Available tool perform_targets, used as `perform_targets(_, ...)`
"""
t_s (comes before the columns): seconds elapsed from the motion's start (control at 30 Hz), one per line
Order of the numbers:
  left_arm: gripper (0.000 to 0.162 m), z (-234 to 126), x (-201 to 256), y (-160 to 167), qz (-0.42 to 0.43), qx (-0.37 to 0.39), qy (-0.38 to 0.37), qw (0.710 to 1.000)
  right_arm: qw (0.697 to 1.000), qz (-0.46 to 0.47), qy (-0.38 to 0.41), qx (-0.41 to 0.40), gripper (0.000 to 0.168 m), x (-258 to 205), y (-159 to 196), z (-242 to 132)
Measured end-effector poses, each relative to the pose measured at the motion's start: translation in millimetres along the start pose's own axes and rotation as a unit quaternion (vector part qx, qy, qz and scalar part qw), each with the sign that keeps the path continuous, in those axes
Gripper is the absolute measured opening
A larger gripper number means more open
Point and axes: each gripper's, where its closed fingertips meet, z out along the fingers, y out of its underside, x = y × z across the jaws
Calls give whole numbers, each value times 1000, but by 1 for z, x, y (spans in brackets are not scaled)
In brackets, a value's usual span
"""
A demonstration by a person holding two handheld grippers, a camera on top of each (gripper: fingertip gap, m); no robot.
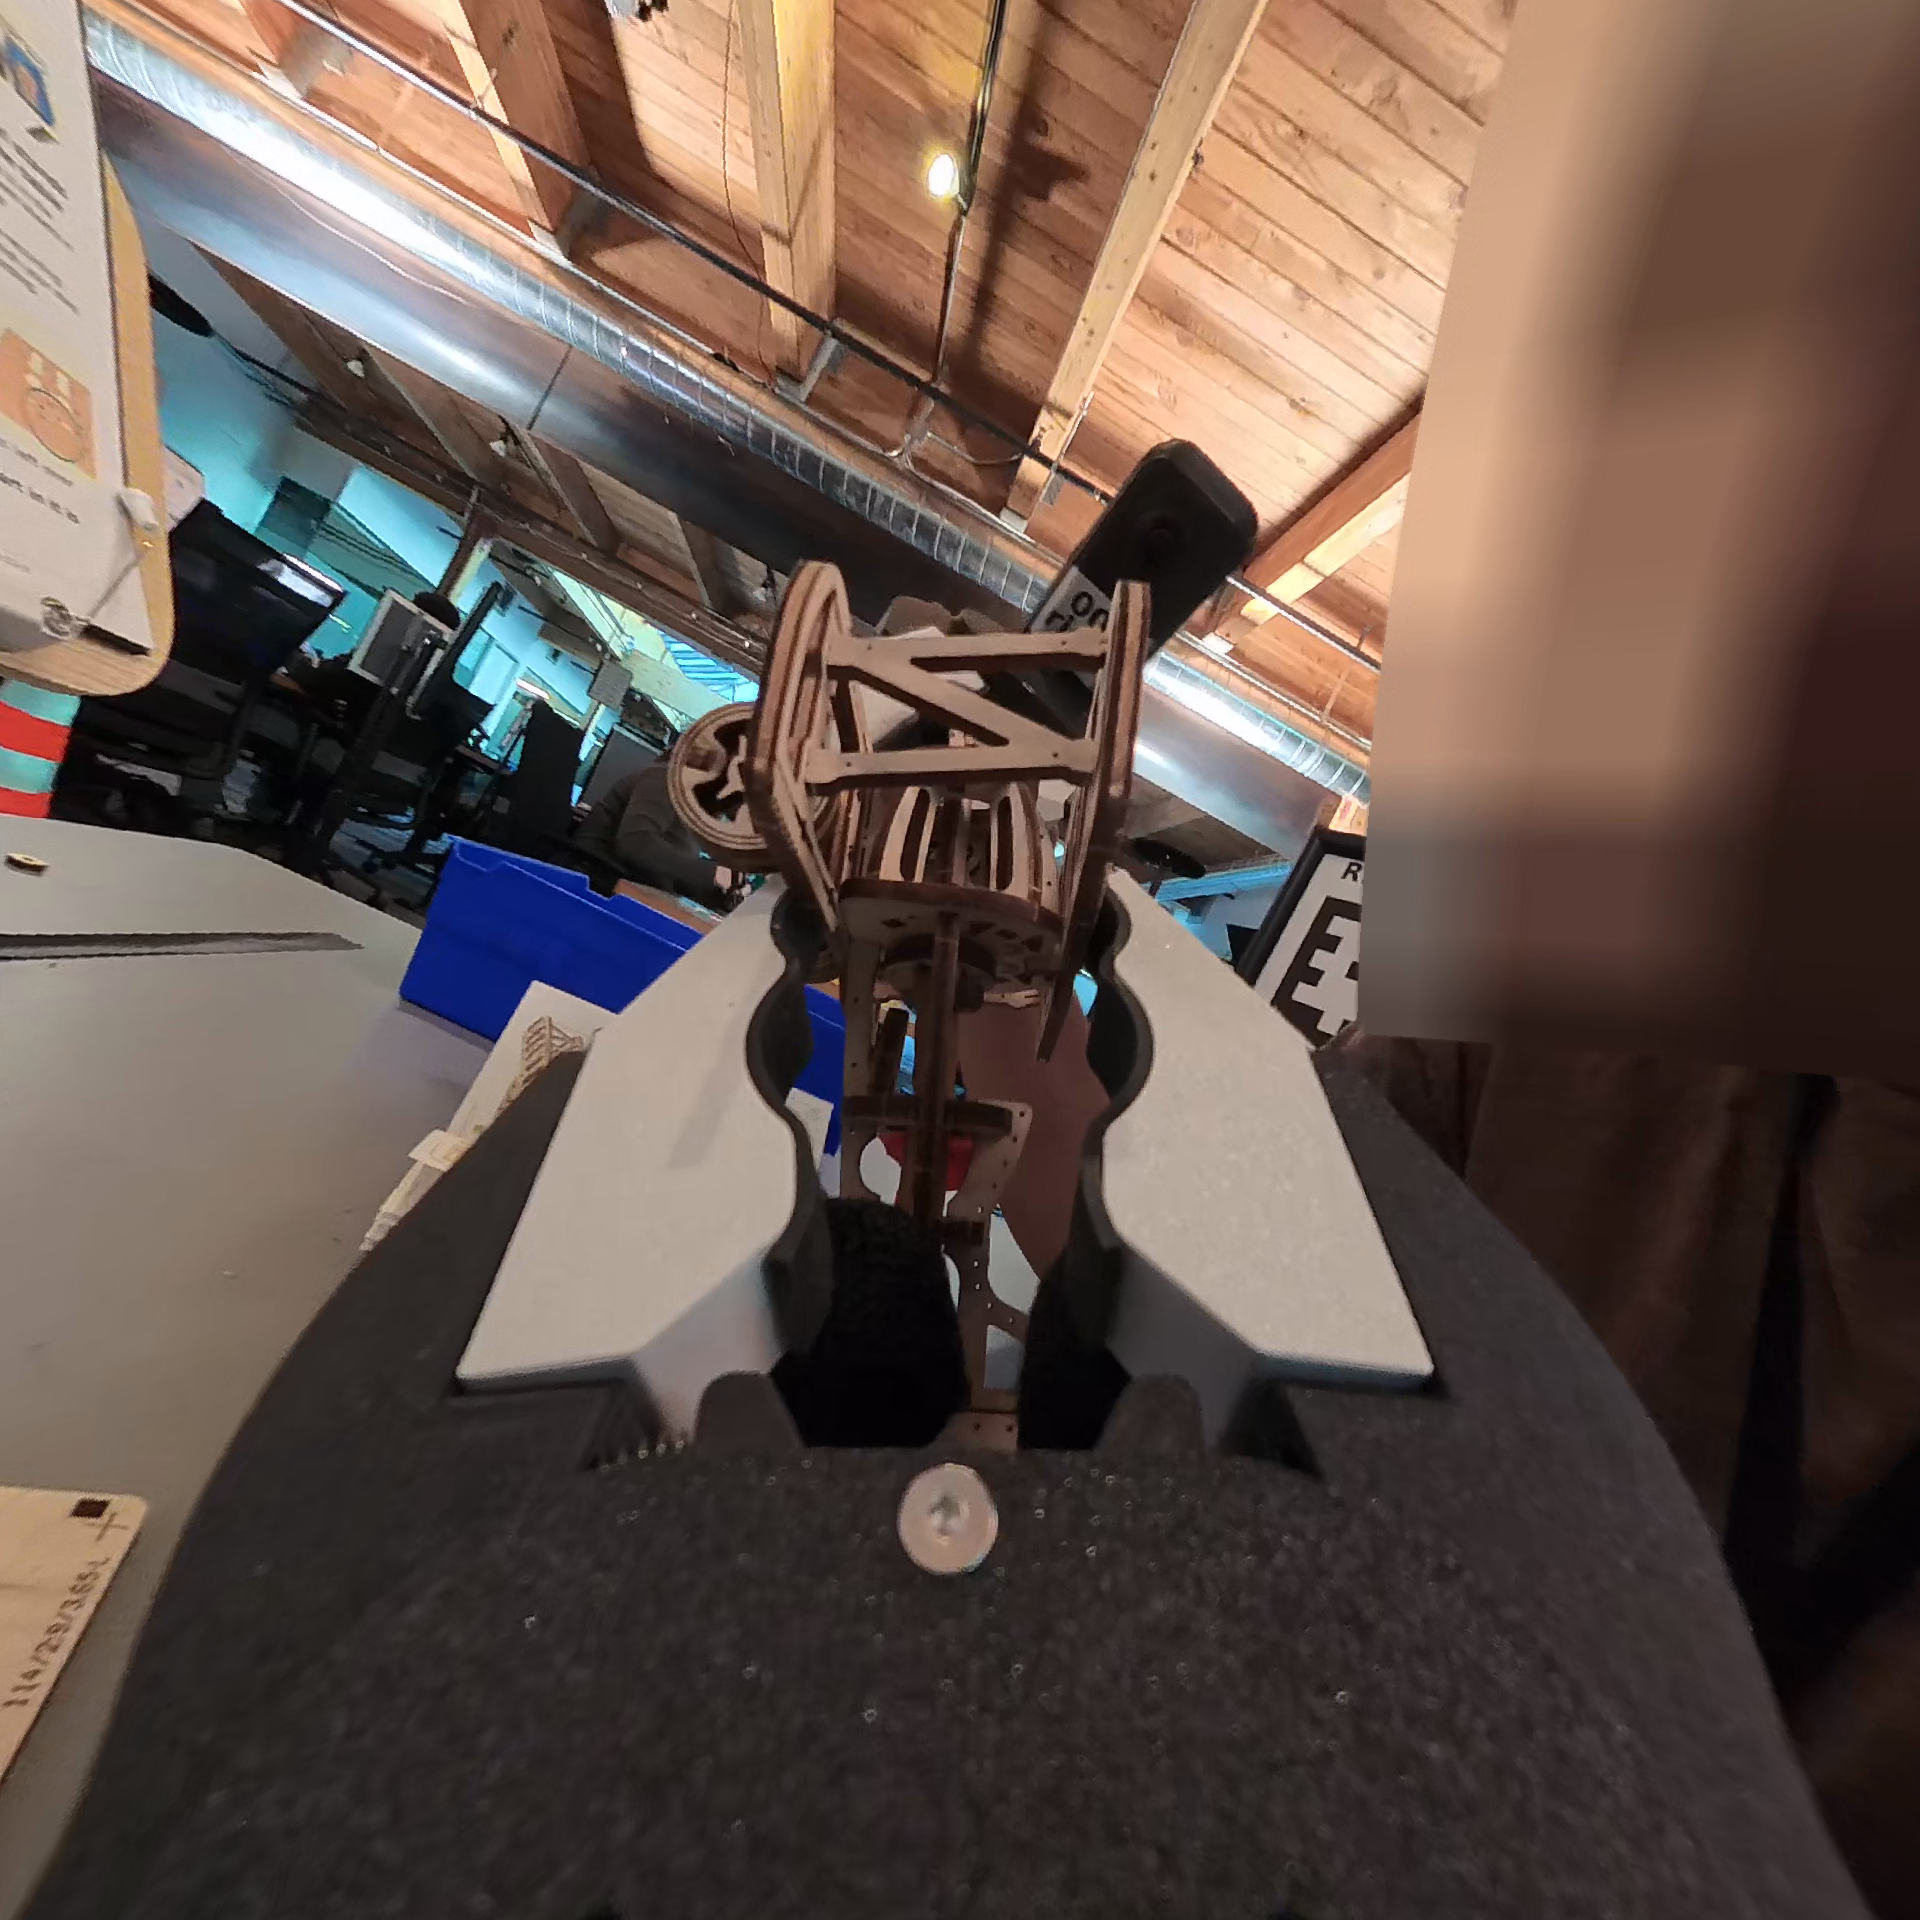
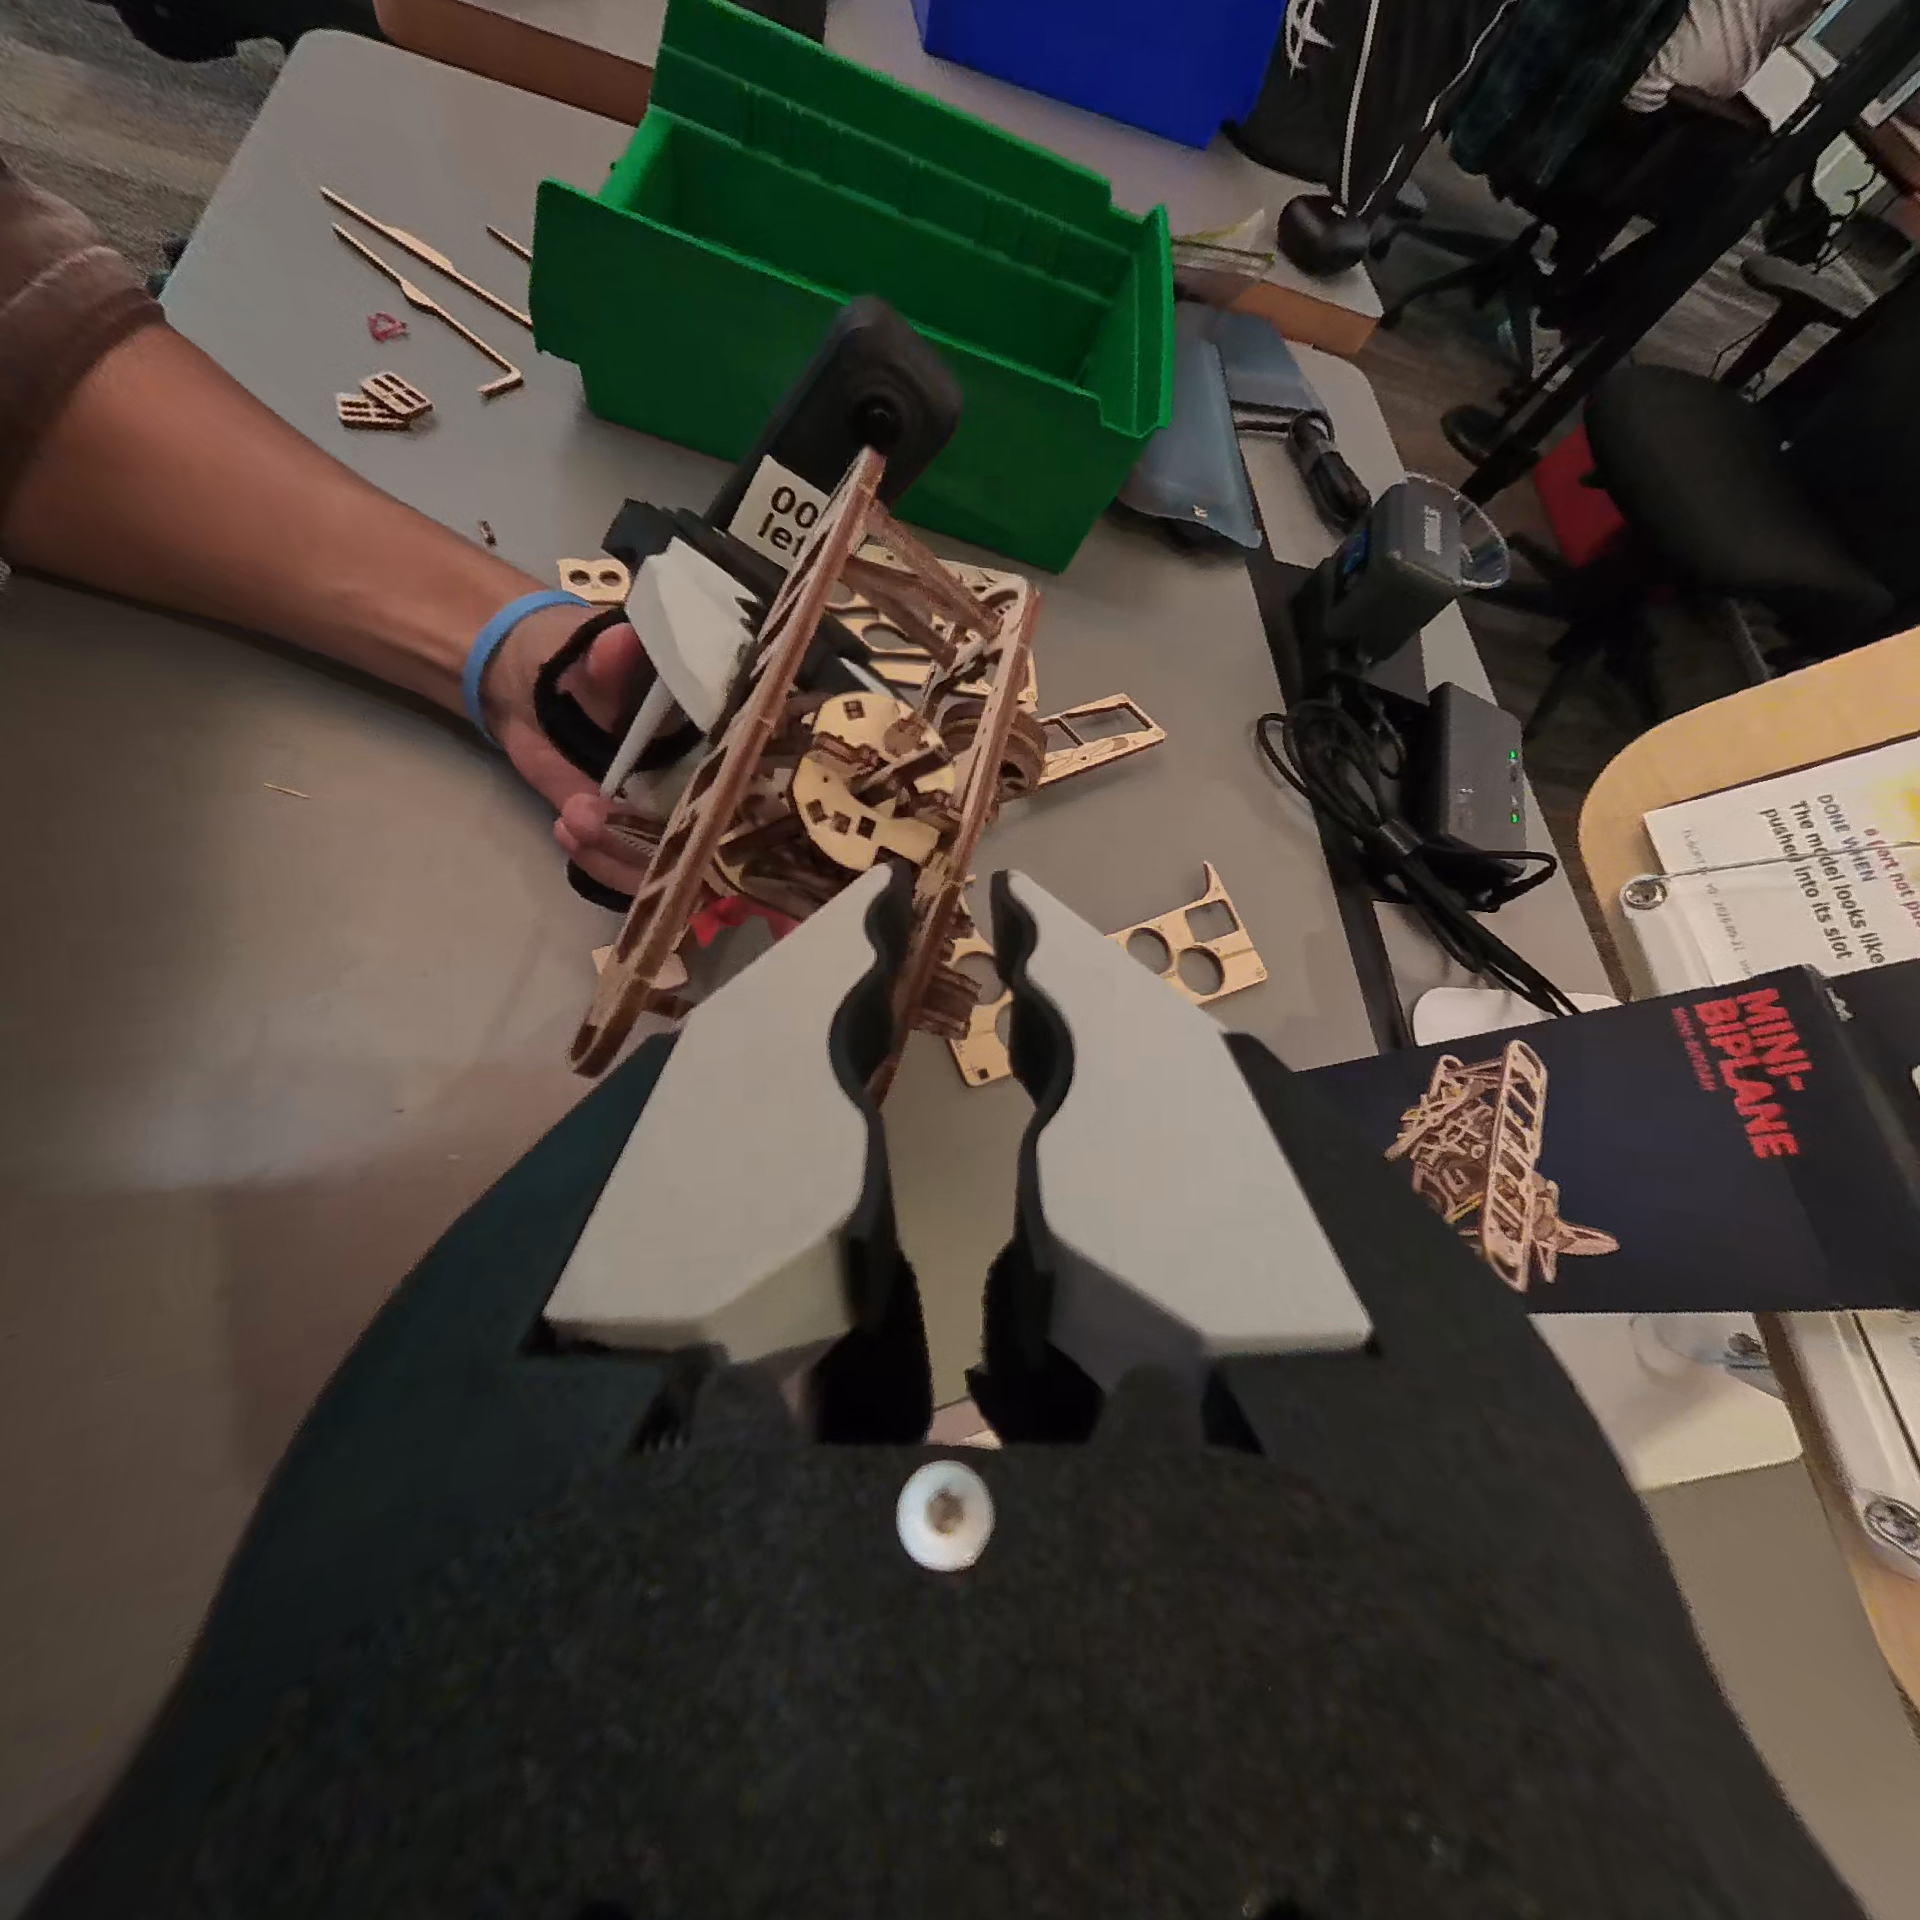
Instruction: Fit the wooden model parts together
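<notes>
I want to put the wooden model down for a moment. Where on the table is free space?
The grey table is bare left of the right gripper, below the forearm. Crowded: the wooden sheets beneath the wooden model, and the cables further right.

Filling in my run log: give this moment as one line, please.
left tool: shut on wooden biplane model, raised | right tool: part open at model wing edge | loose parts on table

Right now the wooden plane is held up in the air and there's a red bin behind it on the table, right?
Almost. The bin is green, not red, as the right wrist view shows. The rest holds: the left gripper holds the wooden plane up above the table.
</notes>
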Motion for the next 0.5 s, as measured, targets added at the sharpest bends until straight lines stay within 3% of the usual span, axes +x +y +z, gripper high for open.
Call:
perform_targets(0.27, 48, 2, 0, 4, 5, -14, -1, 1000, 999, 14, -41, 8, 7, -6, 2, -3)
perform_targets(0.5, 48, -2, -4, -3, 6, 0, -12, 1000, 998, 18, -29, 47, 4, 3, -2, -6)
